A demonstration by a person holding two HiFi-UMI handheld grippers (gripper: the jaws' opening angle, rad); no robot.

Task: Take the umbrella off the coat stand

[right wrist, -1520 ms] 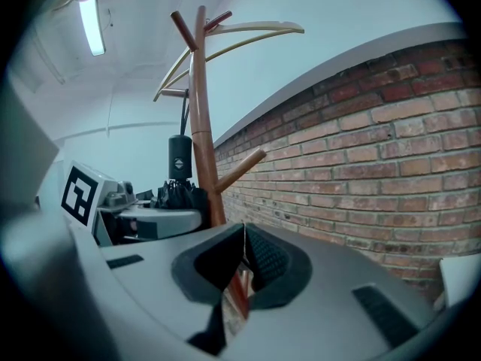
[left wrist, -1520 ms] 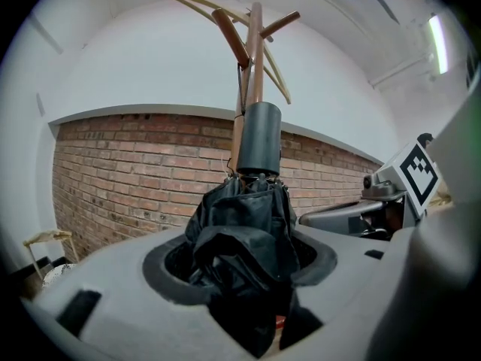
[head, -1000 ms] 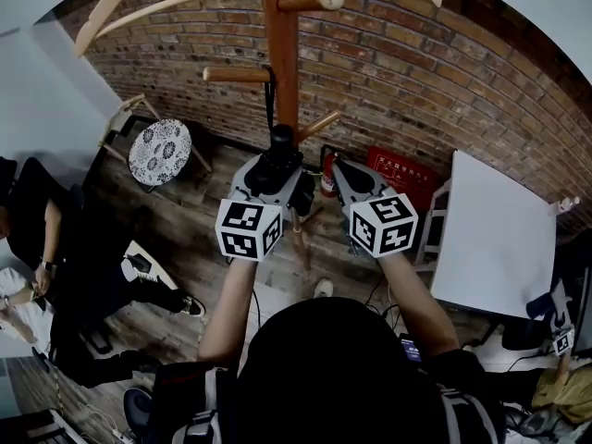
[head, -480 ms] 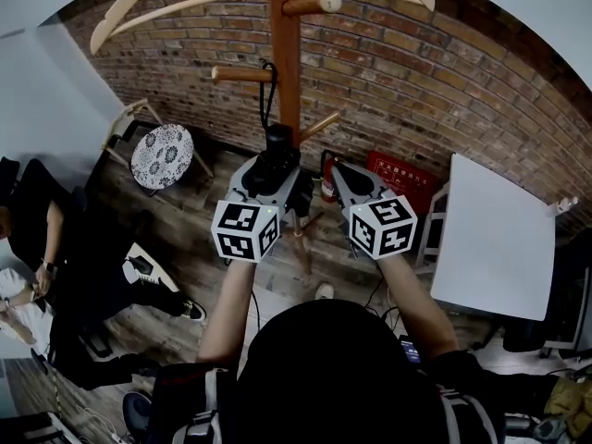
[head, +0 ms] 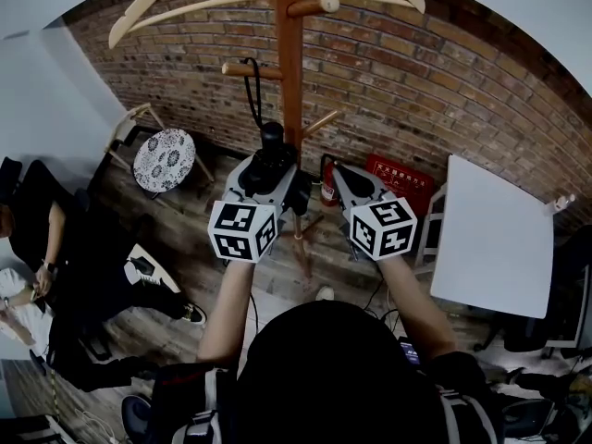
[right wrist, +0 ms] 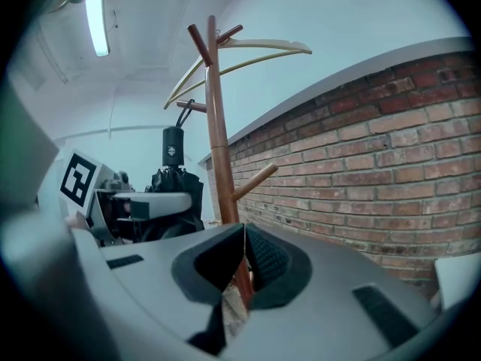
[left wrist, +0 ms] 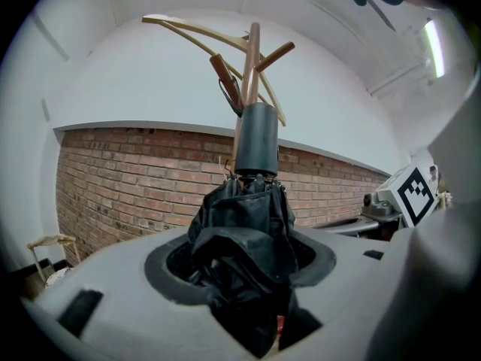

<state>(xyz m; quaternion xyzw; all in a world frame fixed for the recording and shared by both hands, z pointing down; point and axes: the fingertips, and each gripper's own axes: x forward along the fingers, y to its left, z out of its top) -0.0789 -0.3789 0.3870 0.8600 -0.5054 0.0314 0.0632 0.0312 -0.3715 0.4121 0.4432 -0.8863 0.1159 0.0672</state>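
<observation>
A folded black umbrella [head: 269, 158] stands with its handle up, and my left gripper [head: 268, 179] is shut on its bunched fabric [left wrist: 242, 235]. The dark cylindrical handle [left wrist: 257, 138] rises above the jaws. Its thin black strap [head: 249, 89] runs up to a short peg [head: 248, 69] on the wooden coat stand [head: 289, 63] and appears to be still looped over it. My right gripper [head: 348, 181] hovers just right of the umbrella, its pads [right wrist: 259, 260] pressed together with nothing between them. The right gripper view shows the umbrella [right wrist: 177, 189] beside the stand's pole [right wrist: 218, 126].
A brick wall [head: 444, 91] runs behind the stand. A round patterned stool [head: 162, 154] stands at the left, a fire extinguisher [head: 328, 179] and a red box [head: 400, 174] lie by the base, and a white table [head: 490, 239] is at the right. A person sits at the far left [head: 55, 257].
My left gripper has risen a little with the umbrella, and the strap now bows slack up to the peg. The right gripper looks much the same.
</observation>
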